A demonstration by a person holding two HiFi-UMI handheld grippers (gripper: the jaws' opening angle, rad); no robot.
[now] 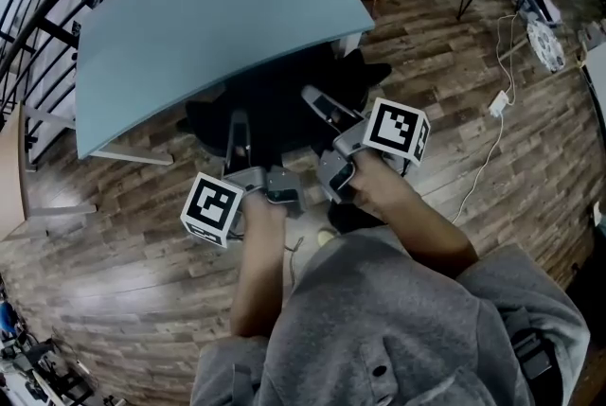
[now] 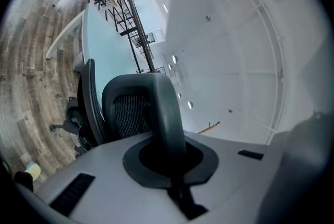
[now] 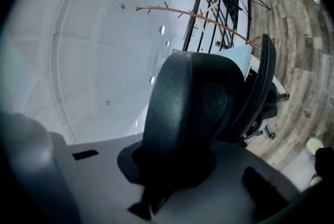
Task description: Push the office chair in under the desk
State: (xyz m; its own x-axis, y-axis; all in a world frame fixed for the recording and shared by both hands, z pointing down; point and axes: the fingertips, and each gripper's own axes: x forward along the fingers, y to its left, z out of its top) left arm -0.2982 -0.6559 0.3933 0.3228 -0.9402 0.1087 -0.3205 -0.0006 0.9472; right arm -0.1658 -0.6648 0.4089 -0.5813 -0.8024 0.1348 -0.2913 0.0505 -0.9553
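Black mesh-backed office chair, upright, its seat partly under the pale blue-grey desk

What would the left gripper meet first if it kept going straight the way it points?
The headrest, clamped in the left gripper's jaws; beyond it, probably the backrest, then the desk.

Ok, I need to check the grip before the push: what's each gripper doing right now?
Left gripper: jaws closed on the chair's headrest.
Right gripper: jaws closed on the same headrest.
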